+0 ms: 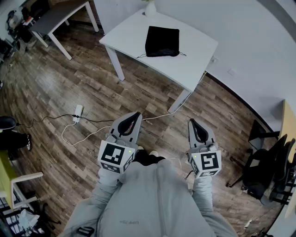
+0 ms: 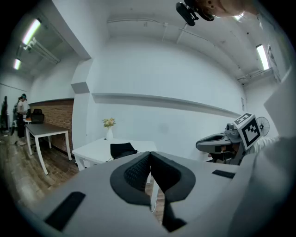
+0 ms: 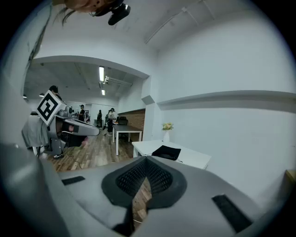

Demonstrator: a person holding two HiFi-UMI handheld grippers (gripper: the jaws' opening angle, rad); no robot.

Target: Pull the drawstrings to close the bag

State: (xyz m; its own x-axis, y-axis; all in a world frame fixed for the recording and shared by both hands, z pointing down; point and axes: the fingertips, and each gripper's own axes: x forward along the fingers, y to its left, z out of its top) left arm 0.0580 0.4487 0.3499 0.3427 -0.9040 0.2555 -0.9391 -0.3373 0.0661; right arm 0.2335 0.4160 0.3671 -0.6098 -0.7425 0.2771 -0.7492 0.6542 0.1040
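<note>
Matt black cloth bag (image 1: 162, 41) on smooth white table (image 1: 194, 58); worn wood-plank floor (image 1: 69, 83).

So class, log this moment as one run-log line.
black drawstring bag: on white table, untouched | left claw: shut, empty | right claw: shut, empty

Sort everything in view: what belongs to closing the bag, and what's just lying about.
For the job: black bag, drawstrings, white table under it, left gripper, right gripper (both shut, empty).

Lying about: vase, grey table, power strip, black chairs.
</note>
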